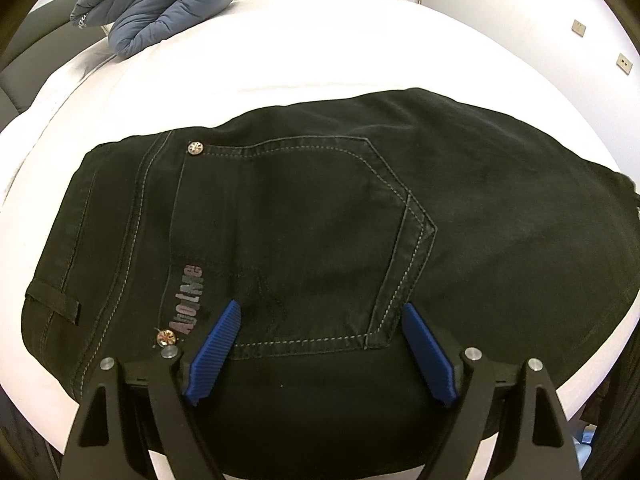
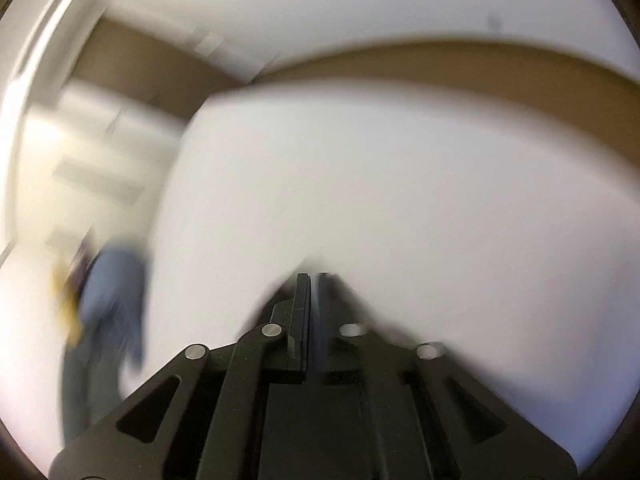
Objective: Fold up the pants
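Note:
Black jeans point(image 1: 320, 220) lie folded on the white bed point(image 1: 320, 40), back pocket and a printed logo facing up, waistband at the left. My left gripper point(image 1: 320, 306) hovers over the near part of the pocket. It is open wide, its blue ribbed pads point(image 1: 216, 348) spread apart with nothing between them. The right wrist view is heavily blurred. In it my right gripper point(image 2: 314, 276) points over bare white bed sheet point(image 2: 400, 200), its black fingers almost together and holding nothing. No jeans show in that view.
A rolled blue quilted jacket point(image 1: 160, 4) lies at the far left of the bed, and shows as a blur point(image 2: 116, 300) in the right wrist view. Dark upholstery point(image 1: 44, 36) borders the bed on the left. White wall with sockets point(image 1: 624, 64) stands at the right.

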`<state>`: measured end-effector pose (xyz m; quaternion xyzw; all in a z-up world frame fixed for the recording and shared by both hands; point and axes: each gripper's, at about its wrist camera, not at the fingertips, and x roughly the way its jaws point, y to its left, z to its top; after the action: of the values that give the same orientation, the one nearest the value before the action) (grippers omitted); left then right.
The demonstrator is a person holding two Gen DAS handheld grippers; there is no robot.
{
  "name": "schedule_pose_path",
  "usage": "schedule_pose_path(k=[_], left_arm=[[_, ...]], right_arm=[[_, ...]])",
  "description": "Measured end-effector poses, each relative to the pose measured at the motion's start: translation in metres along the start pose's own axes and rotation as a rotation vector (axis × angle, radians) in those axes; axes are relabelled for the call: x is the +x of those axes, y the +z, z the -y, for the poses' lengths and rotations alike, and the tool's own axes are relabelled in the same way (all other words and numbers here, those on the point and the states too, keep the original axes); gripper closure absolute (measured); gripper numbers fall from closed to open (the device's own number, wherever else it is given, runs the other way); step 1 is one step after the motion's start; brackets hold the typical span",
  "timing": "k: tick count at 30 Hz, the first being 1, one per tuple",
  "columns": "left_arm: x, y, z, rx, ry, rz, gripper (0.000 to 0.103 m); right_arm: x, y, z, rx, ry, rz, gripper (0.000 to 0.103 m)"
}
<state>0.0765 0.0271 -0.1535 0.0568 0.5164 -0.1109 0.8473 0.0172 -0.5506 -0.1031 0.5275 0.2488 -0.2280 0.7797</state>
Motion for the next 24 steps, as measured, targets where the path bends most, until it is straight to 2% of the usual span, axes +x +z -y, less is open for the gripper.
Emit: schedule_pose_path(k=[1, 3, 5, 7, 9, 11, 12, 13, 16, 17, 18, 19, 20, 21, 22, 23, 24], left_arm=[[0.000, 0.001, 0.001, -0.001, 0.004, -0.004, 0.017], [-0.001, 0.005, 0.004, -0.006, 0.018, -0.008, 0.017], [-0.006, 0.010, 0.009, -0.017, 0.021, -0.009, 0.022], [-0.017, 0.017, 0.018, -0.002, -0.002, 0.011, 0.022], [-0.025, 0.026, 0.032, 0.033, -0.012, 0.053, 0.022], [-0.024, 0.037, 0.040, 0.068, -0.009, 0.074, 0.022], [-0.021, 0.043, 0.038, 0.072, -0.001, 0.077, 0.022], [-0.017, 0.048, 0.034, 0.068, 0.000, 0.079, 0.022], [0.006, 0.059, -0.003, -0.007, 0.006, 0.032, 0.022], [0.016, 0.059, -0.024, -0.055, -0.002, 0.017, 0.024], [0.019, 0.057, -0.038, -0.080, -0.051, 0.023, 0.028], [0.020, 0.054, -0.051, -0.093, -0.098, 0.030, 0.037], [0.017, 0.053, -0.060, -0.084, -0.114, 0.033, 0.047], [0.014, 0.053, -0.063, -0.071, -0.110, 0.031, 0.049], [0.011, 0.053, -0.066, -0.061, -0.101, 0.033, 0.049], [0.008, 0.053, -0.069, -0.059, -0.047, 0.040, 0.036], [0.005, 0.052, -0.075, -0.070, 0.047, 0.047, 0.028]], right_arm=[[-0.008, -0.001, -0.004, 0.000, 0.048, -0.009, 0.095], [-0.016, -0.023, -0.025, -0.055, 0.181, -0.090, 0.095], [-0.009, -0.078, -0.062, -0.158, 0.328, -0.274, 0.095], [0.001, -0.132, -0.088, -0.266, 0.390, -0.420, 0.095], [0.026, -0.188, -0.096, -0.312, 0.384, -0.568, 0.095], [0.052, -0.217, -0.085, -0.318, 0.254, -0.638, 0.095], [0.057, -0.217, -0.077, -0.305, 0.262, -0.630, 0.103], [0.058, -0.210, -0.071, -0.276, 0.294, -0.622, 0.103], [0.039, -0.166, -0.054, -0.259, 0.230, -0.494, 0.103], [0.023, -0.152, -0.032, -0.244, 0.206, -0.450, 0.103], [0.011, -0.119, -0.012, -0.202, 0.175, -0.393, 0.103], [0.010, -0.092, 0.003, -0.177, 0.147, -0.356, 0.103], [-0.002, -0.077, 0.011, -0.170, 0.103, -0.312, 0.103], [-0.018, -0.063, 0.014, -0.185, 0.059, -0.260, 0.102], [-0.036, -0.051, 0.014, -0.207, 0.027, -0.211, 0.098], [-0.053, -0.043, 0.013, -0.221, 0.008, -0.181, 0.098], [-0.072, -0.044, 0.014, -0.224, 0.009, -0.165, 0.093]])
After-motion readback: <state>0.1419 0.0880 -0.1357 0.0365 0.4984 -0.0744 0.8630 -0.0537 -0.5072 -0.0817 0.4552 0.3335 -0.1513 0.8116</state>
